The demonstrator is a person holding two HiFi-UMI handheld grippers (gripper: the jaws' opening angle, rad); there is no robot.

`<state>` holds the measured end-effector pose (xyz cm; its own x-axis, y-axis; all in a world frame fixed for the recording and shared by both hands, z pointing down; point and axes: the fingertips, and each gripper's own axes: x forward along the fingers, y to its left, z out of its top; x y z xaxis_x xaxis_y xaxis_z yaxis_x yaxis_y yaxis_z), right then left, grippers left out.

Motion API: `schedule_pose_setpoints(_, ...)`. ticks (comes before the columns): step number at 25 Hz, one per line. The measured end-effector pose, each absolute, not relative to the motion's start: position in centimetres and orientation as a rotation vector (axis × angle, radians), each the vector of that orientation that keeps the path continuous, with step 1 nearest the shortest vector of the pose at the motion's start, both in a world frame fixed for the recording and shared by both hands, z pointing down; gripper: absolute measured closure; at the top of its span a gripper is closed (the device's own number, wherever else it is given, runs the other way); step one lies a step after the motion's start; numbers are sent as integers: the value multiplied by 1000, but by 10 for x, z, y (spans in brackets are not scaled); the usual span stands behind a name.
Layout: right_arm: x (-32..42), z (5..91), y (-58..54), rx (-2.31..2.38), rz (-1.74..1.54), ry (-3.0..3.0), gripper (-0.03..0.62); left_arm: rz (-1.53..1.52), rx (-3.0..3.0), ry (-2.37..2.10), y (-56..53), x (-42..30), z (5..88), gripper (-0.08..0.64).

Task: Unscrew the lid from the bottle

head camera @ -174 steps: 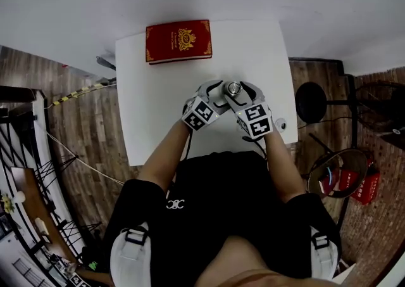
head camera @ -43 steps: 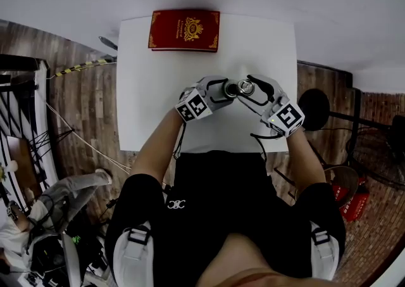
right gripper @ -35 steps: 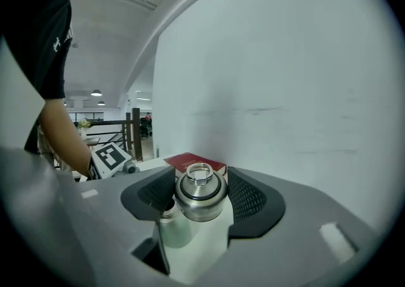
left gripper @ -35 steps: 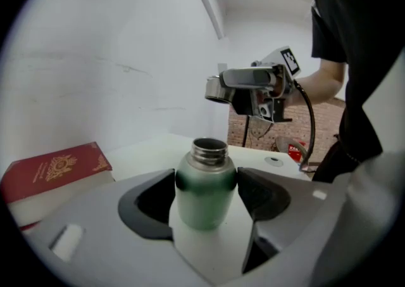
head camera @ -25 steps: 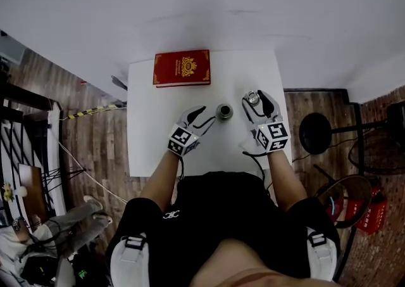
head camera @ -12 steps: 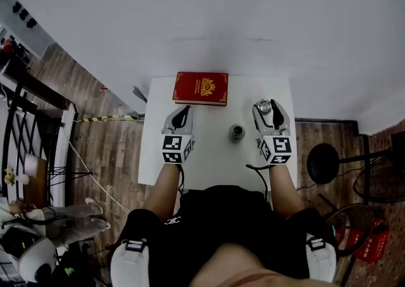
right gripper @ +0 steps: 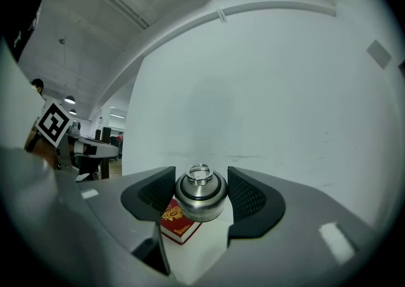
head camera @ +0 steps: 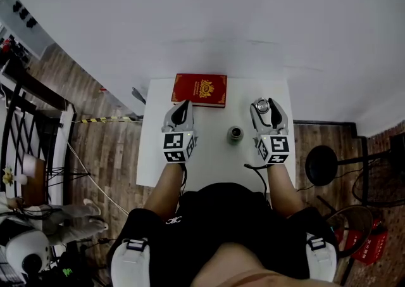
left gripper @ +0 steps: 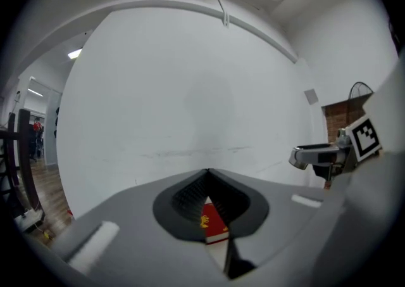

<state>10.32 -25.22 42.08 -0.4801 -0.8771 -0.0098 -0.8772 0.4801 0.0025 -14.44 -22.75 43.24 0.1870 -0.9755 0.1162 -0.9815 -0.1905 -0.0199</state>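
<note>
The steel bottle (head camera: 235, 133) stands upright and uncapped in the middle of the white table (head camera: 209, 159). Its round metal lid (head camera: 264, 106) with a ring on top sits between the jaws of my right gripper (head camera: 265, 107), to the right of the bottle and apart from it. In the right gripper view the lid (right gripper: 200, 192) is pressed between both pads of that gripper (right gripper: 201, 194). My left gripper (head camera: 181, 109) rests to the left of the bottle, shut with nothing in it. Its jaws (left gripper: 207, 181) meet in the left gripper view.
A red book (head camera: 199, 90) with gold print lies at the table's far edge, just beyond the left gripper; it also shows as the book (left gripper: 214, 223) and the book (right gripper: 179, 221). A round black stool (head camera: 321, 165) stands on the wood floor at the right.
The left gripper has let go of the bottle, moved left toward the red book and shut. The right gripper keeps the lid, held to the right of the bottle.
</note>
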Motion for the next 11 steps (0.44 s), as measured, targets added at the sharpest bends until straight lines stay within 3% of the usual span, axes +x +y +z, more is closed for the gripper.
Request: schedule_pose_setpoints(11,103,421,-256,-1574,16,2706,336,137,2399,-1950,-235,-132,426,506)
